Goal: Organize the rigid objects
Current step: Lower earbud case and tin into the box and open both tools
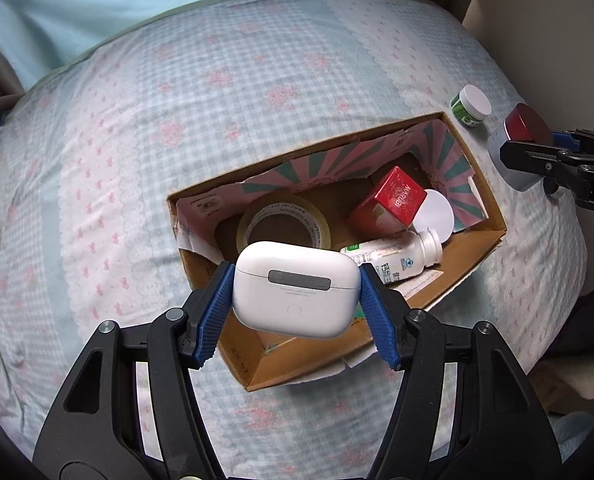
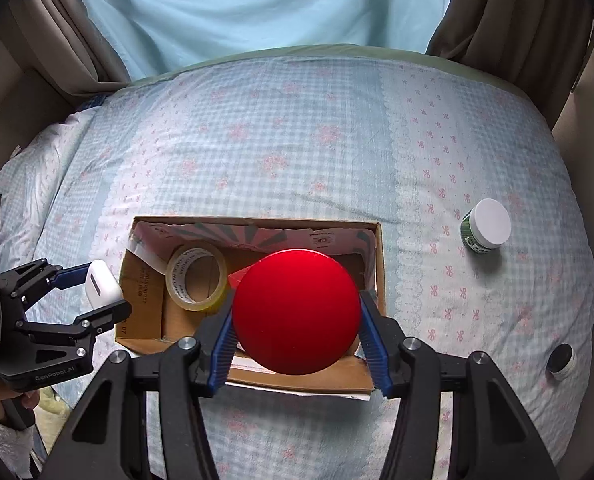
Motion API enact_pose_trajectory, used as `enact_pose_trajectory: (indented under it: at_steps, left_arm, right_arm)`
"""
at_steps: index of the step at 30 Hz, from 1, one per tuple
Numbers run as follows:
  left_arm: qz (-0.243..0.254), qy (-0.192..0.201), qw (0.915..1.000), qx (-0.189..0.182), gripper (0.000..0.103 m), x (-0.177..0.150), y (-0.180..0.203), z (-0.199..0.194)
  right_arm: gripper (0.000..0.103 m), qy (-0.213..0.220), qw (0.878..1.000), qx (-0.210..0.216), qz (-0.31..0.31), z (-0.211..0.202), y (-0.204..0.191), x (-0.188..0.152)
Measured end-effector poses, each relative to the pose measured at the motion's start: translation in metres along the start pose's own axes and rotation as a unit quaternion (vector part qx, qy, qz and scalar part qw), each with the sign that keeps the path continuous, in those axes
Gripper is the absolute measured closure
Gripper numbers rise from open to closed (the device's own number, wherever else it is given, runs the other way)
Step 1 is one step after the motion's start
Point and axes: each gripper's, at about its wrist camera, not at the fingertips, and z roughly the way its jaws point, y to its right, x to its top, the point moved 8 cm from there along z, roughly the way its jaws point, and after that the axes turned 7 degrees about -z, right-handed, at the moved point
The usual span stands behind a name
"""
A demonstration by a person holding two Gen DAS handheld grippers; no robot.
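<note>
Cardboard box [image 1: 473, 256] lies open on the bed [image 1: 109, 184], holding a tape roll [image 1: 283, 222], a red carton [image 1: 393, 202] and a white bottle [image 1: 397, 258]. Above its near edge the left gripper [image 1: 295, 292] has its fingers clamped on a white earbud case [image 1: 295, 288]. The right gripper [image 2: 297, 316] grips a red-topped jar [image 2: 295, 312] over the box's near right part. Right of the box stand a green jar [image 2: 485, 228] and a small black tin [image 2: 561, 361].

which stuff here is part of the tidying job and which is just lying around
Part of the job:
- earbud case in the left gripper
- red-lidded jar in the right gripper
- cardboard box
- green jar
- small black tin

Just lying about:
- bedspread
- curtains
</note>
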Motion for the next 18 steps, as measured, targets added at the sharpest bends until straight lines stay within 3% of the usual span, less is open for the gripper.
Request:
enact_pose_trajectory:
  at_steps: [8, 18]
  left_arm:
    - [0.017, -0.039, 0.9991, 0.009, 0.044, 0.021, -0.005, 0.063]
    - [0.007, -0.068, 0.9974, 0.02, 0.044, 0.026, -0.015, 0.105]
  right_arm:
    - [0.052, -0.035, 0.999, 0.008, 0.037, 0.061, 0.025, 0.013]
    - [0.052, -0.079, 0.994, 0.03, 0.069, 0.114, 0.024, 0.017]
